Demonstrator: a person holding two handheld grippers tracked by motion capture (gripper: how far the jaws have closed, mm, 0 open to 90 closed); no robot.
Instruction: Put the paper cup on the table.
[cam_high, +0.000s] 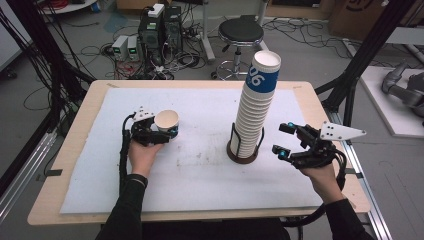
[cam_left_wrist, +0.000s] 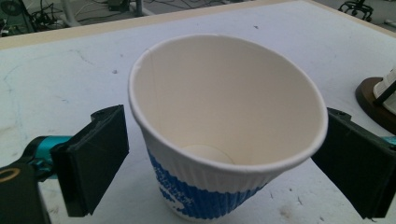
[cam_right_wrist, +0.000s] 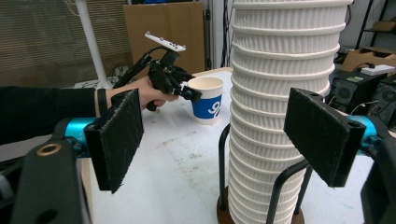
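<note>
Left gripper (cam_high: 159, 131) sits around a single white ribbed paper cup with blue print (cam_high: 167, 123), standing upright on the white table mat (cam_high: 200, 175), left of centre. In the left gripper view the black pads (cam_left_wrist: 95, 158) flank the cup (cam_left_wrist: 224, 135) with a visible gap on the left side; right pad contact is hard to call, so I read the jaws as spread, not clamping. Right gripper (cam_high: 286, 141) is wide open just right of the tall stack of white ribbed paper cups (cam_high: 255, 107) in its dark round wire-post holder (cam_high: 243, 152), near the stack but not touching it; the right gripper view shows both pads (cam_right_wrist: 116, 140) standing apart in front of the stack (cam_right_wrist: 285, 93). Risks, as I judge them: the loose cup is light and empty, so a lopsided close would shove or tip it rather than grab it, and too much squeeze would crush the thin wall and ovalise the rim. On the stack side, gripping low would bind several nested cups together and lift a clump, or drag the holder across the mat. The stack is tall and leans slightly past the wire posts, so a sideways bump from the right jaws could topple the top section toward the loose cup.
</note>
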